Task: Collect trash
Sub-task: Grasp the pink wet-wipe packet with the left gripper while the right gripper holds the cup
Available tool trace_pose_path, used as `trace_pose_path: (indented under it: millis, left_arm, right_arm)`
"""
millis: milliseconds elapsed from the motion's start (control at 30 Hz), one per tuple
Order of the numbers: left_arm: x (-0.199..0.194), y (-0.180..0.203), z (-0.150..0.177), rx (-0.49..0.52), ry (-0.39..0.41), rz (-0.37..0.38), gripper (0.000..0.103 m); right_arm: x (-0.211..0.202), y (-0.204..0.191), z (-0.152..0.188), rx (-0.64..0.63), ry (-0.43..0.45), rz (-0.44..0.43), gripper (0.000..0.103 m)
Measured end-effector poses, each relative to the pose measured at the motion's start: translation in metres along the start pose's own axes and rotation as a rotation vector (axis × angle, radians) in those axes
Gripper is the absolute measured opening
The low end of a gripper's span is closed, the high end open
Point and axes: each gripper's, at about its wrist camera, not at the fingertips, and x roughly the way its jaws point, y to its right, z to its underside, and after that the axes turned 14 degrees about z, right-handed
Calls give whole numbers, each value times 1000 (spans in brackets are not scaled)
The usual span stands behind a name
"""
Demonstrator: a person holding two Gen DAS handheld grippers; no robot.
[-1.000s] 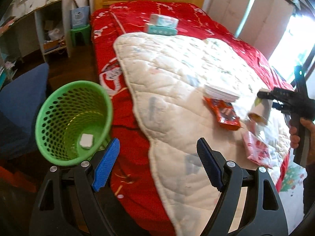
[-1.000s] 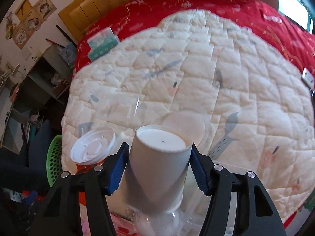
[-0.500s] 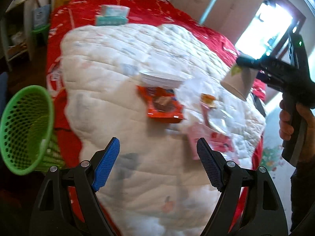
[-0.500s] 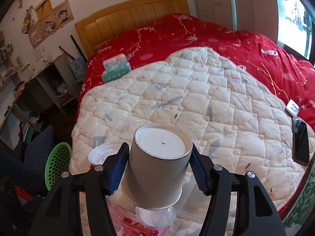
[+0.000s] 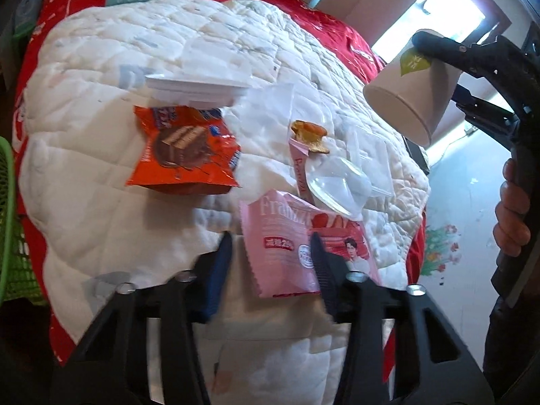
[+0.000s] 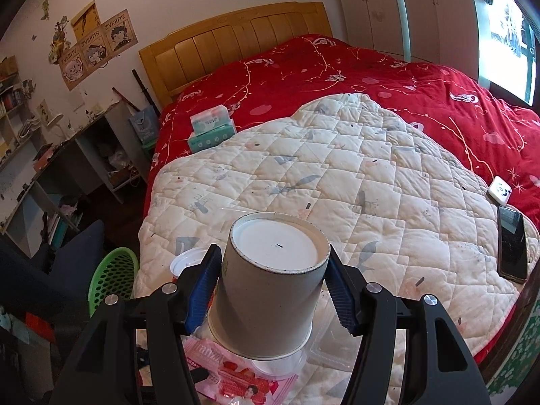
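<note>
Left wrist: orange wrapper (image 5: 185,155), white lid (image 5: 195,92) beside pink packet (image 5: 287,253).

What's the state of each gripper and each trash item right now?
left gripper: open, fingers either side of the pink wrapper
right gripper: shut on paper cup
paper cup: held off the bed, tilted, base toward the right wrist camera
pink wrapper: lying on quilt
orange wrapper: lying on quilt, crumpled
white lid: resting on quilt
green basket: beside bed, tipped
</note>
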Motion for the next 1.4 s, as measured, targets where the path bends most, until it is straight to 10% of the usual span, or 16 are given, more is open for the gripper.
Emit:
trace_pose_path:
  millis: [267, 767, 1400]
  left_arm:
    - [-18, 5, 8, 10, 23, 23, 14]
    - [-121, -11, 21, 4, 196, -29, 12]
    - [-248, -122, 25, -146, 437, -435, 12]
  right_arm:
    - [-6, -5, 7, -3, 0, -13, 59]
    - [-21, -49, 15, -47, 11, -99, 59]
    - [-7, -140, 16, -154, -21, -212, 59]
